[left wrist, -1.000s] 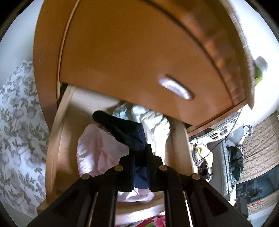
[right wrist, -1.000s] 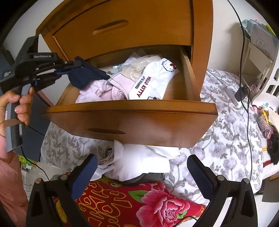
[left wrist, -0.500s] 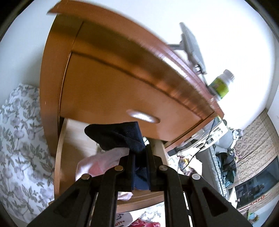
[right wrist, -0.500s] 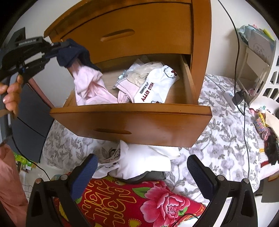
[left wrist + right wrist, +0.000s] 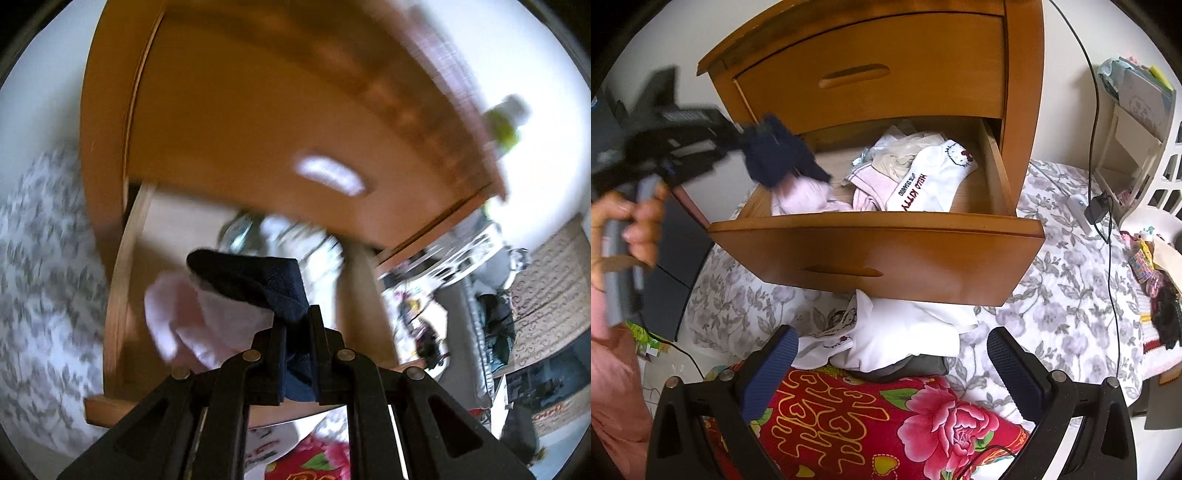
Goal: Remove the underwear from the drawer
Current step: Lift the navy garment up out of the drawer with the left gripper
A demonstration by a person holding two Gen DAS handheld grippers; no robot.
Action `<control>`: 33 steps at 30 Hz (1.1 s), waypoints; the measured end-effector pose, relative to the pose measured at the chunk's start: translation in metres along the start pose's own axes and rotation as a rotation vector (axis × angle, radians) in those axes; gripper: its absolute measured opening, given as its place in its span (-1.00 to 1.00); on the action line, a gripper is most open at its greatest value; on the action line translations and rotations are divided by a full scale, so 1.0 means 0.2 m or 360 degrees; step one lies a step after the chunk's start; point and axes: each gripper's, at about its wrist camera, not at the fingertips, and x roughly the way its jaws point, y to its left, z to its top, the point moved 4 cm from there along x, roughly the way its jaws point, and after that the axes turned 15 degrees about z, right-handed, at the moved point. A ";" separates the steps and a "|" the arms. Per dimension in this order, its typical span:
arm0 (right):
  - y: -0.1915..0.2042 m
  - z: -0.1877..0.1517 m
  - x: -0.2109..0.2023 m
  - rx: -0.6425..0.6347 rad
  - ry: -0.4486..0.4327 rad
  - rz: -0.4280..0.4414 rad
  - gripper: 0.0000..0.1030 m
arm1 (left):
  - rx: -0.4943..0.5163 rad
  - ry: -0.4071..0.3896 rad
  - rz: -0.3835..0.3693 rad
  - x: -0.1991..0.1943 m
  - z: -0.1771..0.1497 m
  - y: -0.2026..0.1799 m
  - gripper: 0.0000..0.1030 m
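My left gripper [image 5: 297, 317] is shut on dark navy underwear [image 5: 258, 286], which hangs over the left end of the open lower drawer [image 5: 875, 258]. From the right wrist view the same navy underwear [image 5: 779, 157] dangles from the left gripper [image 5: 738, 134] above a pale pink garment [image 5: 805, 197] in the drawer. White Hello Kitty underwear [image 5: 931, 181] and other pale pieces lie further right in the drawer. My right gripper [image 5: 892, 363] stands open low in front of the drawer, nothing between its fingers.
A pile of white clothes [image 5: 894, 332] lies on the floral bedspread [image 5: 1052, 295] under the drawer front, beside a red flowered cloth [image 5: 879, 417]. The closed upper drawer [image 5: 871, 74] sits above. A white basket [image 5: 1160, 162] and cables are at the right. A hand [image 5: 635, 221] holds the left gripper.
The left gripper lifted the navy underwear with the pink garment trailing up, then came back down over the drawer's left end; the pink garment has sunk back. The right gripper stayed open.
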 end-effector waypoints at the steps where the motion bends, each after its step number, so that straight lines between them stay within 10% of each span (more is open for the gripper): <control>1: 0.00 0.00 0.00 0.0000 0.0000 0.0000 1.00 | -0.0006 0.0044 0.0030 0.04 -0.01 0.02 -0.80; 18: -0.03 -0.02 0.03 0.0024 0.0026 -0.0002 1.00 | -0.0042 0.0112 0.0140 0.08 0.06 0.10 -0.23; 24: -0.04 -0.02 0.05 0.0033 0.0039 -0.0002 1.00 | -0.0137 0.0121 0.0149 0.15 0.09 0.15 -0.80; 33: -0.06 -0.02 0.06 0.0055 0.0037 0.0012 1.00 | -0.0042 -0.0093 0.0084 -0.06 0.13 0.06 -0.87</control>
